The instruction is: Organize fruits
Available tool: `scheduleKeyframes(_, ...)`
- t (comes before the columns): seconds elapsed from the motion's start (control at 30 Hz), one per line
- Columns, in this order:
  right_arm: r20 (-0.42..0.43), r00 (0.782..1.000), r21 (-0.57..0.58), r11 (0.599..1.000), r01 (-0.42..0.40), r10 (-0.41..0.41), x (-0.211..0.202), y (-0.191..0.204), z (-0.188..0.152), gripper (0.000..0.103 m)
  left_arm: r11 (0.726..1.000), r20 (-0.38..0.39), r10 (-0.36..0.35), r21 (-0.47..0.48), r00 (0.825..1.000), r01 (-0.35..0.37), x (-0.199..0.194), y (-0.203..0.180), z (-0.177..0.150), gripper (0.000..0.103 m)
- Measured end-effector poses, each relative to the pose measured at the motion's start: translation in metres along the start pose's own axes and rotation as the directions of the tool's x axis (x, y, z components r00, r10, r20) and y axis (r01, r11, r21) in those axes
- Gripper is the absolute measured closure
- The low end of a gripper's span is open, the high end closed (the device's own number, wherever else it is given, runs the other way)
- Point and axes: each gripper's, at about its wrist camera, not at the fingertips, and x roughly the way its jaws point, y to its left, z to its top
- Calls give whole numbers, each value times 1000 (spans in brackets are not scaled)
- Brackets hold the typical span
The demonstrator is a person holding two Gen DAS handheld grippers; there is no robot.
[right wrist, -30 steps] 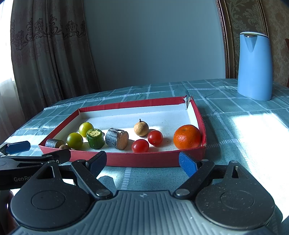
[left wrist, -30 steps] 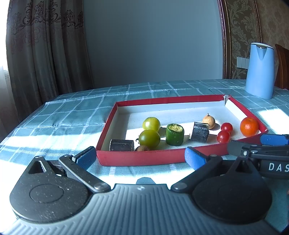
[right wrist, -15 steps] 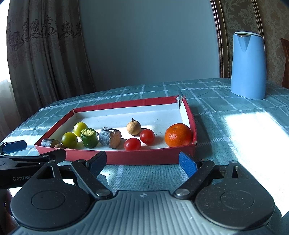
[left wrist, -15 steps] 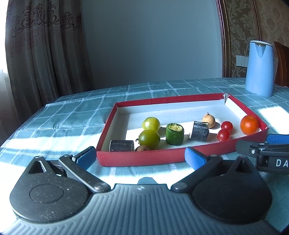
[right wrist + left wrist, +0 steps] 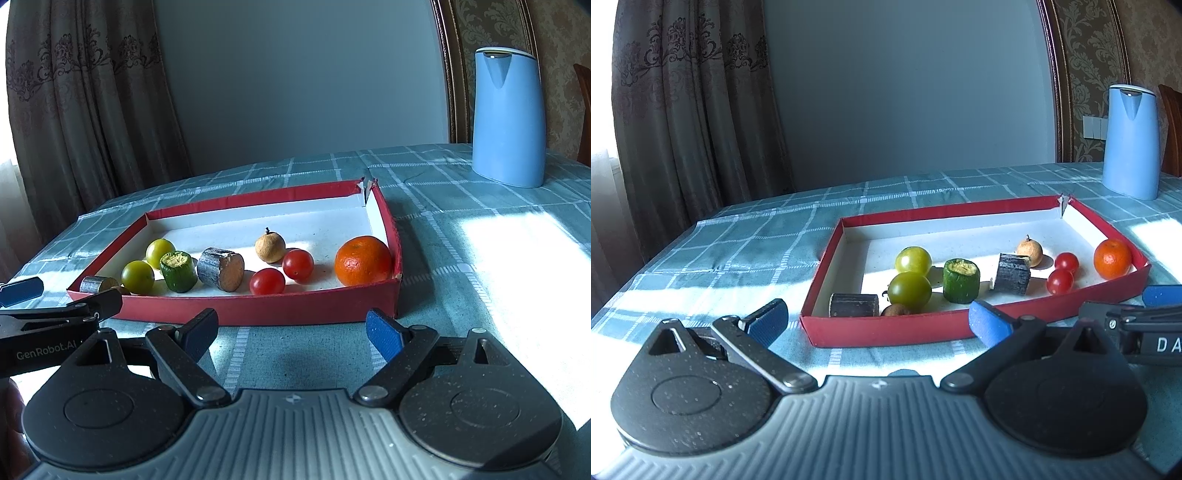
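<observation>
A red tray (image 5: 886, 326) (image 5: 258, 312) with a white floor holds an orange (image 5: 1112, 258) (image 5: 362, 260), two red cherry tomatoes (image 5: 1060, 280) (image 5: 266, 281), two green tomatoes (image 5: 909, 291) (image 5: 137, 277), a green cucumber chunk (image 5: 961, 280) (image 5: 178, 271), two dark chunks (image 5: 1012, 274) (image 5: 221, 269) and a small tan fruit (image 5: 1029, 251) (image 5: 270, 246). My left gripper (image 5: 877, 319) is open and empty just before the tray's near left edge. My right gripper (image 5: 291, 330) is open and empty before the tray's near right edge.
A blue kettle (image 5: 1130, 142) (image 5: 508, 118) stands at the back right on the checked teal tablecloth (image 5: 738, 251). Curtains hang at the left. Each gripper shows at the edge of the other's view (image 5: 1137, 325) (image 5: 48, 314).
Both grippers have shifted slightly; the tray sits a little lower and further right in both views. The jaws stay open. The fruits have not moved.
</observation>
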Motion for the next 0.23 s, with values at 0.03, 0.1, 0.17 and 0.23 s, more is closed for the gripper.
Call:
scheduleKeyframes(0.03, -4, 1000, -3, 1000, -1, 1, 1, 0, 0, 16, 1000, 10, 7, -2, 1000, -7, -1, 0, 0, 0)
scheduleKeyframes(0.1, -7, 1000, -7, 1000, -2, 2, 1, 1, 0, 16, 1000, 19, 18, -5, 1000, -18, -2, 1, 0, 0)
scheduleKeyframes(0.17, -7, 1000, -7, 1000, -3, 3, 1, 1, -1, 16, 1000, 8, -2, -14, 1000, 2, -1, 3, 1, 0)
scheduleKeyframes(0.23, -18, 1000, -9, 1000, -6, 6, 2, 1, -1, 16, 1000, 4, 4, -14, 1000, -4, -1, 3, 0, 0)
